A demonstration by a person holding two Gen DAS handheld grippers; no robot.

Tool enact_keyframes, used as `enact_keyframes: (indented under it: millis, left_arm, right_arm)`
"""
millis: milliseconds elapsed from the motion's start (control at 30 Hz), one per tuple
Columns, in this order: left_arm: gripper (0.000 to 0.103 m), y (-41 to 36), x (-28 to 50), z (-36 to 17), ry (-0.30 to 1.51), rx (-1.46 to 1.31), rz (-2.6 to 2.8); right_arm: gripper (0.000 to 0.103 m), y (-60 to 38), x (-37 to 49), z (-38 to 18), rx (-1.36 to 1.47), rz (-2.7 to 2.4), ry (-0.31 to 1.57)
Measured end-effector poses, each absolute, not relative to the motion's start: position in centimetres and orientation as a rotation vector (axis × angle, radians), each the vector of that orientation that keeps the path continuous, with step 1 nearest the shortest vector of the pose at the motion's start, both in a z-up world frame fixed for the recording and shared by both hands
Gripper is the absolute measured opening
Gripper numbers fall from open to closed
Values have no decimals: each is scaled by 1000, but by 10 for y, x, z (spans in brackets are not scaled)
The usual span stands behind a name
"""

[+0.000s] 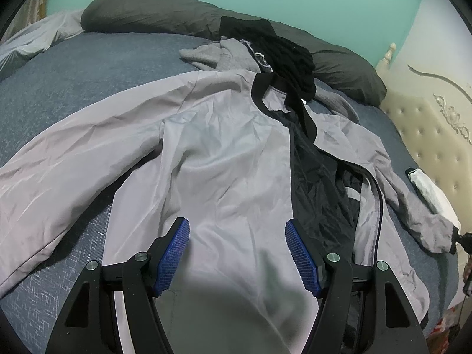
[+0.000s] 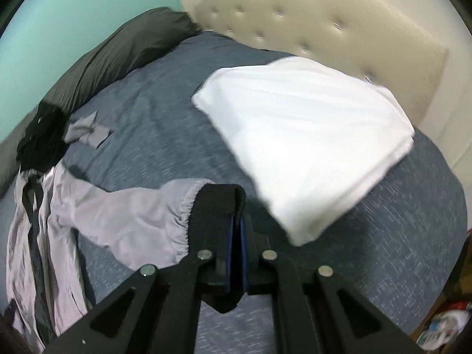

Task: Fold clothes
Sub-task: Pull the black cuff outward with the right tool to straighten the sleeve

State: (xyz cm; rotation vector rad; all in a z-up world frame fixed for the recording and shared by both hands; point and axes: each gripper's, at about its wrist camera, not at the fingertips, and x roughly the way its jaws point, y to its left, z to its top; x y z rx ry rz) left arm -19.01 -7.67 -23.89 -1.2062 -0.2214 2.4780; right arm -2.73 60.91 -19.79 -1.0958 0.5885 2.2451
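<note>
My right gripper [image 2: 236, 221] fingers clench the black elastic cuff [image 2: 219, 203] of the light grey nylon jacket [image 1: 224, 159]. My left gripper [image 1: 237, 253] hovers released above its front, spread on the blue bed [image 1: 88, 67].

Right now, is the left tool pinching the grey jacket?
No. The left tool is open, its blue pads spread wide apart above the grey jacket, with no cloth caught between them.

Bedroom — bed [image 1: 88, 67], tufted headboard [image 2: 295, 14].
</note>
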Motion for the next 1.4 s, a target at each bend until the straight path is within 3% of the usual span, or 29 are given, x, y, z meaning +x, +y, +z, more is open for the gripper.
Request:
enact_keyframes:
  millis: [167, 667, 867, 1400]
  left_arm:
    - [71, -74, -190, -240, -209, -1210, 2481]
    - [71, -75, -192, -242, -203, -1214, 2483]
    - [71, -74, -191, -241, -196, -1210, 2481]
    - [71, -80, -177, -215, -203, -1184, 2452]
  right_arm:
    - [3, 632, -1, -201, -1055, 2218, 614]
    - [2, 639, -7, -194, -974, 2264, 454]
    - [2, 656, -9, -211, -1093, 2149, 536]
    - [5, 630, -2, -170, -1032, 2268, 578]
